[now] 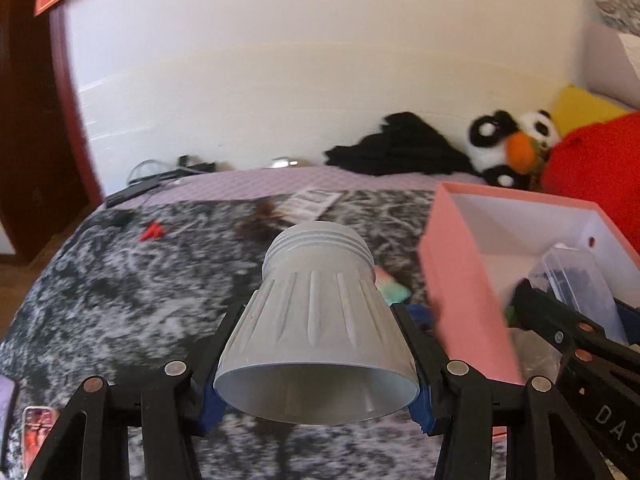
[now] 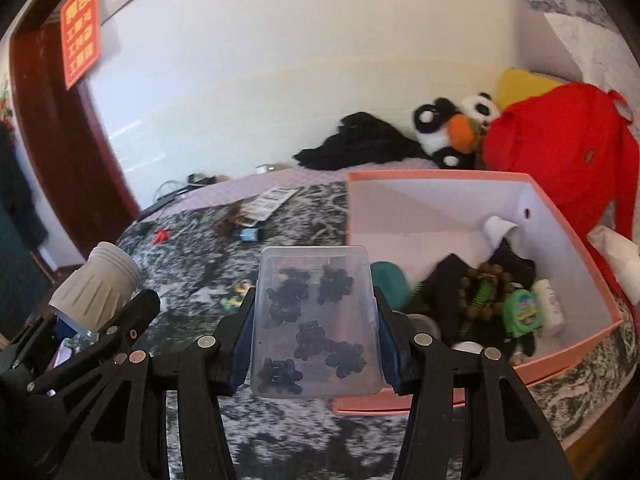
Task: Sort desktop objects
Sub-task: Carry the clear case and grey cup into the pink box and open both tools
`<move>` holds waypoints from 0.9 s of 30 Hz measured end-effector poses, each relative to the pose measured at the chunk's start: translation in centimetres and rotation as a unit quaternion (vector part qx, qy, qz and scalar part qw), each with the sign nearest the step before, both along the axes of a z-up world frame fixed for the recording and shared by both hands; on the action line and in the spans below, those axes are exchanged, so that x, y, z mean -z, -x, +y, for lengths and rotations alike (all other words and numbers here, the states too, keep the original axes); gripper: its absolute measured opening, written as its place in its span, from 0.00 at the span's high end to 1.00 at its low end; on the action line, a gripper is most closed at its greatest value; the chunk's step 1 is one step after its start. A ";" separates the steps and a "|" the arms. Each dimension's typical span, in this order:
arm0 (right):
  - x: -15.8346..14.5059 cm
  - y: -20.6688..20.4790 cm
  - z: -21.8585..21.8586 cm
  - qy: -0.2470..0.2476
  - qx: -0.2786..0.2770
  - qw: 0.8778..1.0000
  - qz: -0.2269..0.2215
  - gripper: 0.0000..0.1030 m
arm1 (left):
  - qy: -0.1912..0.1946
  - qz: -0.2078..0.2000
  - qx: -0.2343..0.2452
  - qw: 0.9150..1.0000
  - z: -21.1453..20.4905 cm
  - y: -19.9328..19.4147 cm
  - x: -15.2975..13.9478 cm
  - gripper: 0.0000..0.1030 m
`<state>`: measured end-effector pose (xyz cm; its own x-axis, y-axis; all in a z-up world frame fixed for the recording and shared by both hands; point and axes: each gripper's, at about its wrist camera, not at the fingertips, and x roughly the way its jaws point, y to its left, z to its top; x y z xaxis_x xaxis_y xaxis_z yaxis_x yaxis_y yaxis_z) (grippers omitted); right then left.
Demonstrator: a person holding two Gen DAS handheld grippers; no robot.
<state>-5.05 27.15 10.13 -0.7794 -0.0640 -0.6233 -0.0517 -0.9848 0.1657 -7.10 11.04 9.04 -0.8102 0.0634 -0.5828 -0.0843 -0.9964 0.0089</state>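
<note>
Left gripper [image 1: 316, 344] clamped on grey ribbed cap [image 1: 316, 320], right gripper [image 2: 314, 328] on clear case [image 2: 314, 320] beside pink box [image 2: 568, 264].

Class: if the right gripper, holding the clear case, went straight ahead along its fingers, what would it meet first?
Probably the pink box's near-left wall or corner, since the right gripper and its clear case point just beside that edge. Depth is unclear; it might instead pass over the blanket.

1. On my left, the left gripper [image 1: 316, 356] holds the ribbed cap [image 1: 316, 320] above the blanket [image 1: 120, 280].
2. To its right, my right gripper [image 2: 314, 320] holds the clear case [image 2: 314, 320] beside the open box [image 2: 440, 208].
3. Behind the box, a plush toy [image 2: 452, 128] lies against the wall.
</note>
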 end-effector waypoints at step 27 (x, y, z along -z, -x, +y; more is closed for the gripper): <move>2.5 0.4 18.6 -0.001 0.189 0.982 -0.023 0.46 | 0.007 -0.017 0.152 0.988 17.1 5.3 1.4 0.42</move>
<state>-5.41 45.70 7.62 -0.7184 0.2251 -0.6582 -0.4201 -0.8946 0.1526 -12.43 28.11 7.63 -0.7340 0.2934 -0.6125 -0.3811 -0.9244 0.0139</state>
